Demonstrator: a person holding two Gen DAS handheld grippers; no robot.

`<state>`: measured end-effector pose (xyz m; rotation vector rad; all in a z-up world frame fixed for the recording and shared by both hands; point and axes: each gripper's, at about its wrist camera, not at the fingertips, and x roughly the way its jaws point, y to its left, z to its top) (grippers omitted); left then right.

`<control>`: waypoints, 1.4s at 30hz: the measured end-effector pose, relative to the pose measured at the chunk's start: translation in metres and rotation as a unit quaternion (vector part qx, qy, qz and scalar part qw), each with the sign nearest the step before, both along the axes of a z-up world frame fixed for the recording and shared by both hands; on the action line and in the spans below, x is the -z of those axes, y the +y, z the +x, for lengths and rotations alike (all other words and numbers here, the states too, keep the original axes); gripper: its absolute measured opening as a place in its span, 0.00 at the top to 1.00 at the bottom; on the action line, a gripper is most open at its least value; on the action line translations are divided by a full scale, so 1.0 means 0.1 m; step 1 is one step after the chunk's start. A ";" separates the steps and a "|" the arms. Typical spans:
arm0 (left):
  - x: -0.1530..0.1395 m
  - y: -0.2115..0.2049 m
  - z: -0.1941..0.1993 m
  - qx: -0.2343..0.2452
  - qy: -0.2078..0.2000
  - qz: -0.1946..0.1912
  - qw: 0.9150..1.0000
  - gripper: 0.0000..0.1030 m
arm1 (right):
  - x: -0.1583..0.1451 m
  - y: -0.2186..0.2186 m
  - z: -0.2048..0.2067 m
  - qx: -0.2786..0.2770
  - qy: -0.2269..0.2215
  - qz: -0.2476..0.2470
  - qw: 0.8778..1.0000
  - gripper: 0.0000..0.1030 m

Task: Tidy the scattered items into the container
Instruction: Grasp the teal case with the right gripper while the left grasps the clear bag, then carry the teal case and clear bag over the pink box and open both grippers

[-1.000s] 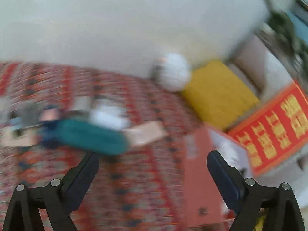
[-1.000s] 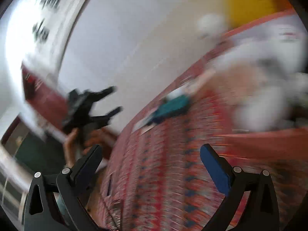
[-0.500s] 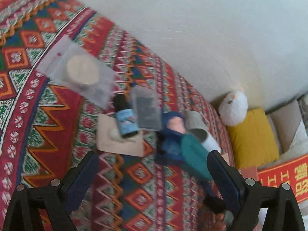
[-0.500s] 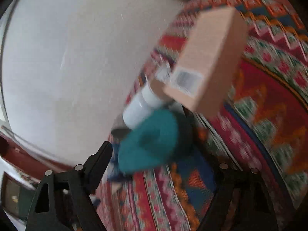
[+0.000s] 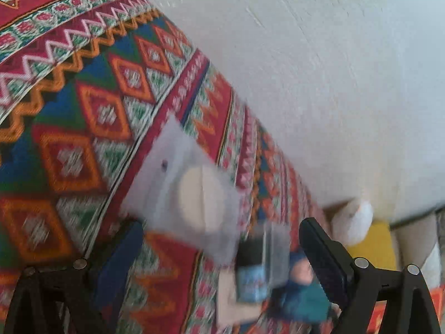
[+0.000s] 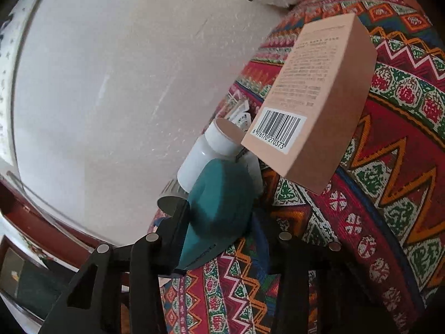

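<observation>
Bottle (image 6: 205, 153) and box (image 6: 314, 97) crowd teal case (image 6: 219, 208) clamped in right tool (image 6: 222, 239); left tool (image 5: 222, 253) apart.

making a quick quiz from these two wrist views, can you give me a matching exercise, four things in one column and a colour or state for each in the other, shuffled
Things:
1. box
2. bottle
3. left gripper
4. soft toy

Colour or state:
A. teal, between the right gripper's fingers
B. open, nothing held
C. white with a white cap, lying on the patterned cloth
D. peach-pink with a barcode

Pairs: 1-D, 2-C, 3-B, 4-A
</observation>
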<state>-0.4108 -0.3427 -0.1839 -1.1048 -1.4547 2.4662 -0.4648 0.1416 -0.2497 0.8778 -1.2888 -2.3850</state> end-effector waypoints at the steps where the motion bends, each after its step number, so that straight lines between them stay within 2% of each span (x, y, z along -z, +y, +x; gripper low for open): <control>1: -0.01 0.06 -0.07 0.004 -0.004 -0.015 1.000 0.03 | 0.00 0.00 0.00 0.003 0.004 0.003 1.000 0.56; 4: -0.06 0.22 -0.26 0.016 -0.013 -0.063 0.998 0.03 | 0.02 -0.01 -0.05 0.006 0.001 -0.002 1.000 0.56; 5: -0.04 0.28 -0.30 0.023 -0.015 -0.074 0.997 0.07 | 0.03 -0.01 -0.07 0.007 -0.002 -0.004 1.000 0.57; 6: 0.00 0.32 -0.33 0.030 -0.018 -0.079 0.996 0.44 | 0.04 -0.03 -0.08 0.008 -0.004 -0.002 1.000 0.55; 7: 0.04 0.36 -0.36 0.037 -0.021 -0.083 0.996 0.95 | 0.04 -0.06 -0.10 0.006 -0.007 0.004 1.000 0.54; 8: 0.16 0.38 -0.38 0.041 -0.028 -0.066 0.997 1.00 | 0.02 -0.10 -0.12 0.002 -0.011 0.018 1.000 0.51; 9: 0.25 0.36 -0.36 0.038 -0.025 -0.049 0.998 1.00 | -0.05 -0.16 -0.12 -0.004 -0.014 0.036 0.999 0.46; 12: 0.21 0.38 -0.29 0.038 -0.015 -0.059 0.997 1.00 | -0.20 -0.43 -0.21 -0.035 -0.005 0.119 0.992 0.22; 13: 0.20 0.39 -0.27 0.039 -0.014 -0.063 0.997 1.00 | -0.22 -0.50 -0.23 -0.041 -0.002 0.135 0.990 0.36; 14: 0.18 0.40 -0.25 0.040 -0.015 -0.066 0.997 1.00 | -0.21 -0.51 -0.26 -0.047 0.001 0.130 0.990 0.41; 16: 0.11 0.40 -0.14 0.043 -0.015 -0.061 0.997 1.00 | -0.16 -0.44 -0.31 -0.064 0.008 0.077 0.995 0.50; 21: -0.25 0.41 0.20 0.063 0.013 -0.074 0.995 1.00 | -0.17 -0.27 -0.32 -0.069 0.000 0.000 0.998 0.58; 25: -0.74 0.46 0.52 0.079 0.049 -0.069 0.993 1.00 | -0.49 -0.22 -0.18 -0.062 0.011 -0.021 0.998 0.60; 29: -1.27 0.62 0.84 0.102 0.081 -0.080 0.988 1.00 | -0.87 -0.08 0.15 -0.059 0.034 -0.042 0.997 0.60; 32: -1.72 0.89 1.07 0.135 0.110 -0.098 0.980 1.00 | -1.27 0.16 0.53 -0.056 0.059 -0.060 0.995 0.60; 35: -2.09 1.42 1.23 0.191 0.138 -0.119 0.965 1.00 | -1.62 0.74 1.11 -0.026 0.085 -0.050 0.995 0.60; 37: -2.27 1.90 1.27 0.231 0.155 -0.124 0.952 1.00 | -1.85 1.17 1.50 -0.001 0.101 -0.040 0.994 0.60; 40: -2.38 2.80 1.26 0.291 0.163 -0.127 0.934 1.00 | -2.16 1.82 2.09 0.042 0.120 -0.023 0.992 0.60; 42: -2.36 3.48 1.21 0.333 0.156 -0.129 0.921 1.00 | -2.19 2.34 2.42 0.097 0.096 -0.019 0.990 0.60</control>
